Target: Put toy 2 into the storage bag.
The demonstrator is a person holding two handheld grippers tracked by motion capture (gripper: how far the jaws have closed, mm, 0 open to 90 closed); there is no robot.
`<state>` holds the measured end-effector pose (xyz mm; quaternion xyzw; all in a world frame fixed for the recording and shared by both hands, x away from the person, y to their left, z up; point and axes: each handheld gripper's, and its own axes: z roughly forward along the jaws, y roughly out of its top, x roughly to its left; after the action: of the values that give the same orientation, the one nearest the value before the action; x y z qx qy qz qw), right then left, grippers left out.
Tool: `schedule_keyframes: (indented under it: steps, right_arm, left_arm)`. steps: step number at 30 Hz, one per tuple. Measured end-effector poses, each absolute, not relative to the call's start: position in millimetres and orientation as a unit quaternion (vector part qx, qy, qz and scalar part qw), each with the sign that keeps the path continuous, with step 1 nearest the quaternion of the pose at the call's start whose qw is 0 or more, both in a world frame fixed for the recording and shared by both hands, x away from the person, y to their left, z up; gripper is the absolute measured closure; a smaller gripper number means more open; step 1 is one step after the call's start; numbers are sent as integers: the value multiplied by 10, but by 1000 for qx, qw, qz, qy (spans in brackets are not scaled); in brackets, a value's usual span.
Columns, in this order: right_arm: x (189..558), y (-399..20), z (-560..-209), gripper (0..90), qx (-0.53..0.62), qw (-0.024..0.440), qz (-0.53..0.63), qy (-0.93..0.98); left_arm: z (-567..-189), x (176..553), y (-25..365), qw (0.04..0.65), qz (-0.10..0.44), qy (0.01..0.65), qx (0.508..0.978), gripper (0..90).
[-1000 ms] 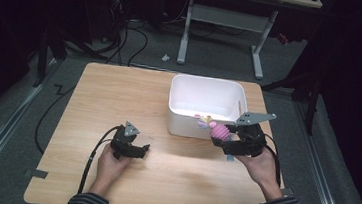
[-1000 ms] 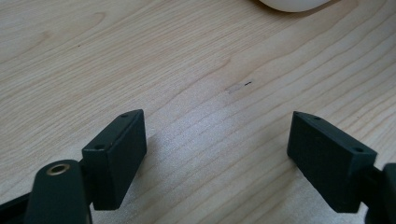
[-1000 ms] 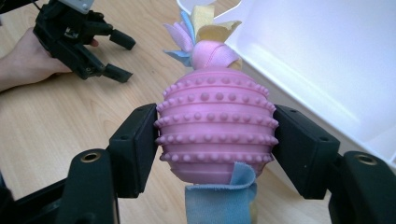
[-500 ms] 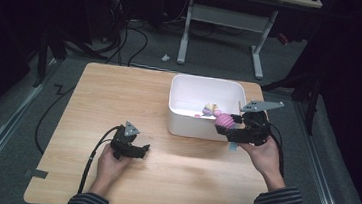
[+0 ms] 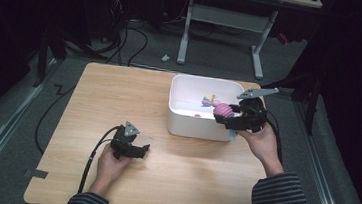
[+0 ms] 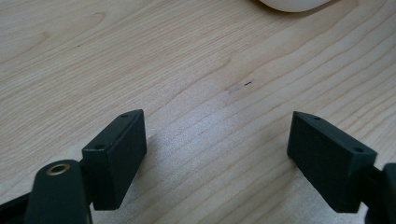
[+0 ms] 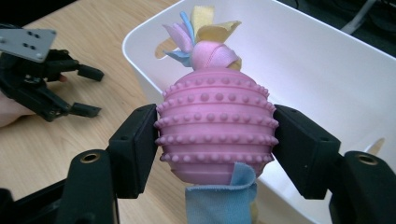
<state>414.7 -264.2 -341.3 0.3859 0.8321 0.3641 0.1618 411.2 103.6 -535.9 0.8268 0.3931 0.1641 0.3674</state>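
Observation:
A pink knobbly rubber ball (image 7: 215, 126) with pastel cloth strips tied through it sits between the pads of my right gripper (image 7: 215, 144), which is shut on it. In the high view this gripper (image 5: 225, 115) holds the ball (image 5: 224, 109) above the near right rim of the white bin (image 5: 196, 126). The strips (image 5: 209, 100) hang over the bin's inside. My left gripper (image 5: 143, 150) rests low on the wooden table (image 5: 119, 96), left of the bin. Its jaws stand wide apart with only bare wood between them (image 6: 217, 154). The right gripper view shows it too (image 7: 93, 92).
A small pink item (image 5: 197, 115) lies on the bin's floor. The bin's white corner (image 6: 292, 3) shows just ahead of the left gripper. Cables (image 5: 124, 41) and a desk's metal legs (image 5: 257, 49) stand on the floor beyond the table's far edge.
My right gripper has carried the pink ball away from the person and slightly up, from in front of the bin's near right corner to above its rim. The left gripper has stayed put.

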Motion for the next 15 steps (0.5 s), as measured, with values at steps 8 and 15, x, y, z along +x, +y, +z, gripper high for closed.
schedule_keyframes:
  steps: [8, 15]
  right_arm:
    - [4362, -2597, -3326, 340, 399, 170, 345, 832]
    - [4569, -2566, -3292, 340, 412, 177, 339, 827]
  left_arm:
    - [-5359, 4112, 1036, 367, 164, 393, 827, 199]
    - [-5359, 4112, 1035, 367, 164, 393, 827, 200]
